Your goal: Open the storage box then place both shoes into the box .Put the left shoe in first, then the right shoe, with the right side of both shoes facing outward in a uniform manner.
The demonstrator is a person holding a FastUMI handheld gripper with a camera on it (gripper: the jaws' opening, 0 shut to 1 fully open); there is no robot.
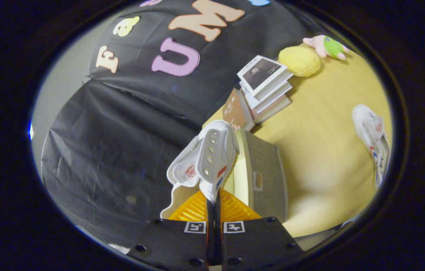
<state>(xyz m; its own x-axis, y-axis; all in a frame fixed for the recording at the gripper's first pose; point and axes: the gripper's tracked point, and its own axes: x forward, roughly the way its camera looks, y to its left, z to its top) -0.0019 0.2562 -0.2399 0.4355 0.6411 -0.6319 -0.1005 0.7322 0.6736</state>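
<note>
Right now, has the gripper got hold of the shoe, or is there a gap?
Touching. The gripper view shows the gripper closed with both fingers pressed against the white shoe, pinching its edge between them, held up beside the storage box.

Shoe [208, 158] between tool [214, 210] fingers, before box [267, 177]

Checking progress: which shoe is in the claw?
The shoe pinched between the claw fingers, beside the box; the other shoe lies apart on the table.

2 shoes [206, 158] [372, 139], 1 box [267, 177], approx. 4 books [263, 88], 2 plush toys [299, 61] [327, 47].
</note>
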